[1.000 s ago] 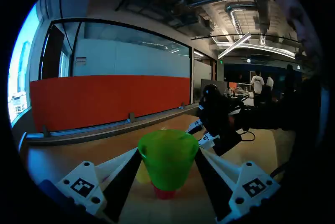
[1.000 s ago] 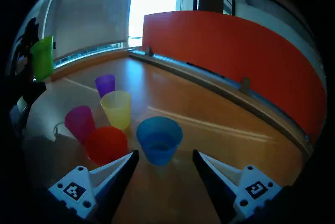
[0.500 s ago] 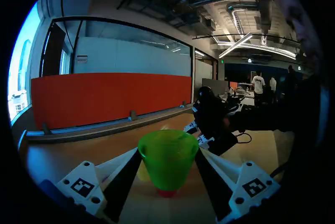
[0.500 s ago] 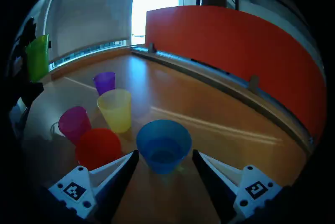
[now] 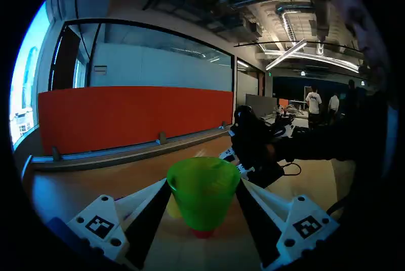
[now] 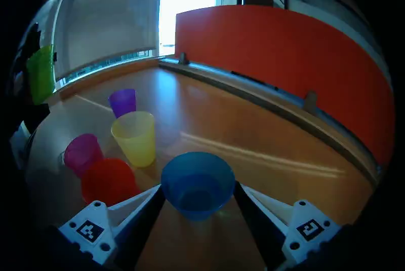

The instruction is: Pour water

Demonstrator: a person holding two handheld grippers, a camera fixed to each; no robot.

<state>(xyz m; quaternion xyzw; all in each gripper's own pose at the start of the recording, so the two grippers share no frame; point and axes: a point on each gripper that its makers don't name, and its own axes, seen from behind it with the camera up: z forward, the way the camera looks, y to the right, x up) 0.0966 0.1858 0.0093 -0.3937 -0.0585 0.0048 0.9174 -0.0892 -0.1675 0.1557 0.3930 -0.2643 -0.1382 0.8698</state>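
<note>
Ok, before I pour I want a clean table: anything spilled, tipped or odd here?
Nothing stands out. The purple cup, yellow cup, magenta cup, red cup and blue cup stand upright on the table, no puddle visible; the left gripper holds the green cup upright.

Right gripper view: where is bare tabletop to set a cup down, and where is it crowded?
Free: the wide tabletop strip right of the blue cup, running to the rail under the orange partition. Also free: the stretch beyond the purple cup toward the window. Crowded: left of the blue cup, where the yellow cup, magenta cup and red cup cluster.
</note>
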